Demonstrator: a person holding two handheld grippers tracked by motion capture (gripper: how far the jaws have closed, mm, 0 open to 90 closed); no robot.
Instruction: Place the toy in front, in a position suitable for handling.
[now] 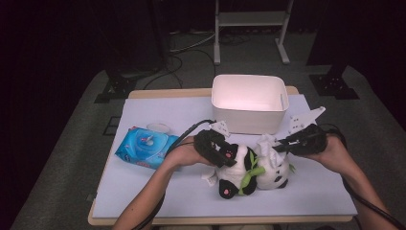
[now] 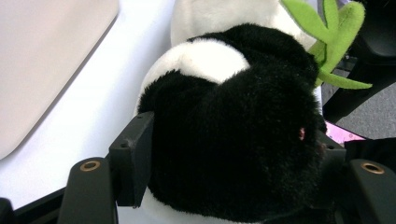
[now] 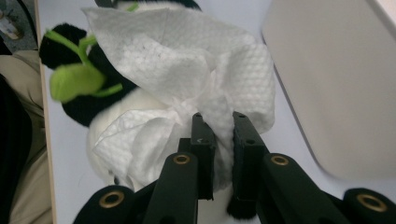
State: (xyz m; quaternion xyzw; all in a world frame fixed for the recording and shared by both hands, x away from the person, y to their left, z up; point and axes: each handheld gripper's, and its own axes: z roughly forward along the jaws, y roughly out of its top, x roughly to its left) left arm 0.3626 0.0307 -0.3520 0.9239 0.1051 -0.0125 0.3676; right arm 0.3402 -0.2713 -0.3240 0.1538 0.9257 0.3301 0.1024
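Note:
A black-and-white plush panda (image 1: 249, 170) with green bamboo leaves lies on the white table cover near the front middle. My left gripper (image 1: 218, 151) is shut on the panda's head; in the left gripper view the black plush (image 2: 233, 140) is squeezed between both pads. My right gripper (image 1: 280, 143) is shut on a crumpled white wet wipe (image 1: 268, 146), which rests against the panda's white body. In the right gripper view the wipe (image 3: 187, 70) bunches out from between the narrow jaws, over the panda (image 3: 88, 107).
A white plastic bin (image 1: 250, 103) stands behind the panda at the back of the table. A blue pack of wet wipes (image 1: 146, 146) lies to the left. The table's front edge is close to the person's forearms.

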